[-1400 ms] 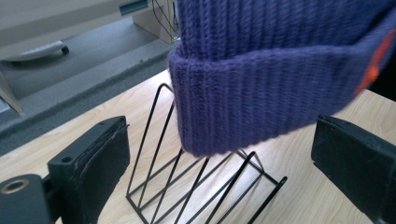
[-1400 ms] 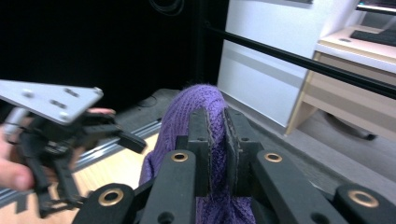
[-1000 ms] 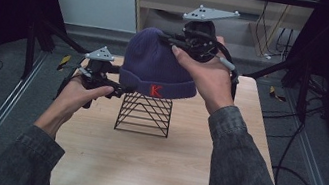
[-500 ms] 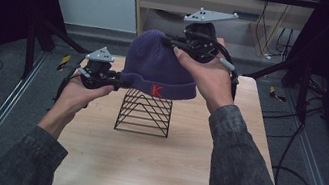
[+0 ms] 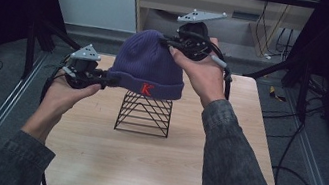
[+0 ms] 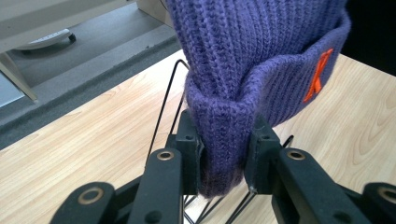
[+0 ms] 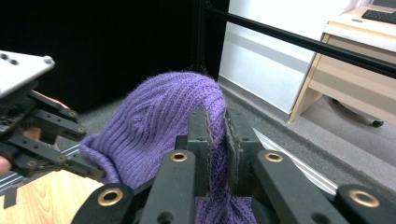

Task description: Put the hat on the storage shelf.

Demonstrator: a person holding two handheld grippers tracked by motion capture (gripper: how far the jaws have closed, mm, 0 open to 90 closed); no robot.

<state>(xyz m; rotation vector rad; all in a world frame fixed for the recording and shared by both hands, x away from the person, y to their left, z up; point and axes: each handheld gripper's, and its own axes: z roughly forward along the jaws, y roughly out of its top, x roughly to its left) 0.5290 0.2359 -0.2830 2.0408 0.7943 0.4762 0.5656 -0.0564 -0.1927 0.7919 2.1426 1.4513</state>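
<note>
The beanie is purple-blue, w/ a ribbed knit pattern, and has an orange-red letter K on the folded cuff. The wire stand is black. The table is light wood w/ grain lines. Both grippers, left & right, are black, w/ grey plates. The sleeves are dark grey denim.

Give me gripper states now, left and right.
Left gripper: shut on the beanie, at its folded cuff; its jaws have just been closing.
Right gripper: shut on the beanie's crown.
</note>
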